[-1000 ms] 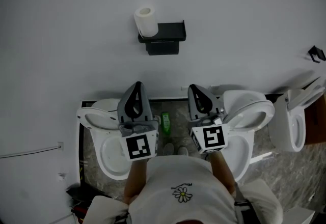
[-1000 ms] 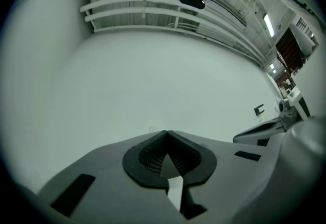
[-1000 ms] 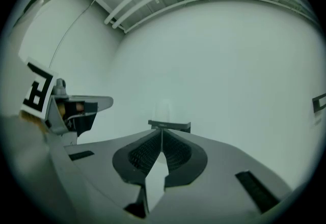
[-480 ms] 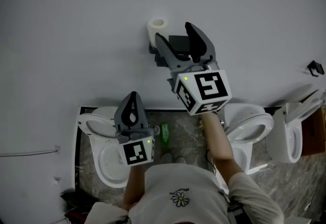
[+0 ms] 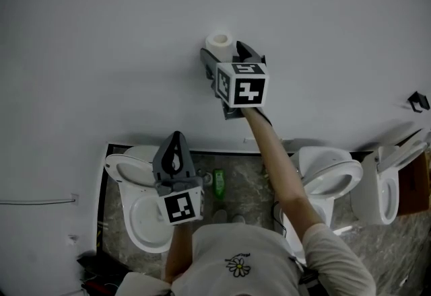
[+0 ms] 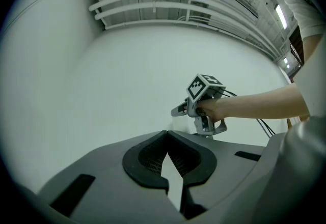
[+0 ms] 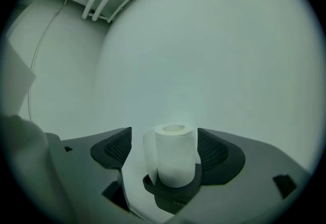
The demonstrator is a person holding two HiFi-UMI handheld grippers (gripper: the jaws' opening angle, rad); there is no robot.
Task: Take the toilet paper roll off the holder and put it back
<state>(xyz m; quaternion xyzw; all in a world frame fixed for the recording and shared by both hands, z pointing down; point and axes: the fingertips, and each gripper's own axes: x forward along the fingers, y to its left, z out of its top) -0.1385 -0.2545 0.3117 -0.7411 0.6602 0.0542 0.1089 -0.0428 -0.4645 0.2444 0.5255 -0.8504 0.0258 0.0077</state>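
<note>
A white toilet paper roll (image 5: 219, 41) stands upright on a black wall holder (image 5: 210, 64). My right gripper (image 5: 225, 52) is raised to it at arm's length. In the right gripper view the roll (image 7: 174, 154) sits on the holder (image 7: 170, 193) between the two jaws, which are opening; a gap shows on the left side and the pads (image 7: 114, 149) do not press it. My left gripper (image 5: 176, 143) hangs low over a toilet, jaws shut with nothing in them. In the left gripper view its own tips (image 6: 166, 134) meet, and the right gripper (image 6: 201, 101) shows ahead.
Three white toilets stand below along the wall: one on the left (image 5: 131, 183), one right of centre (image 5: 333, 173), one at far right (image 5: 380, 183). A green bottle (image 5: 219, 181) stands on the stone floor. A black hook (image 5: 417, 101) is on the wall.
My right gripper rose from beside the left one up to the wall holder, and its jaws went from shut to wide around the roll. The left gripper stayed low.
</note>
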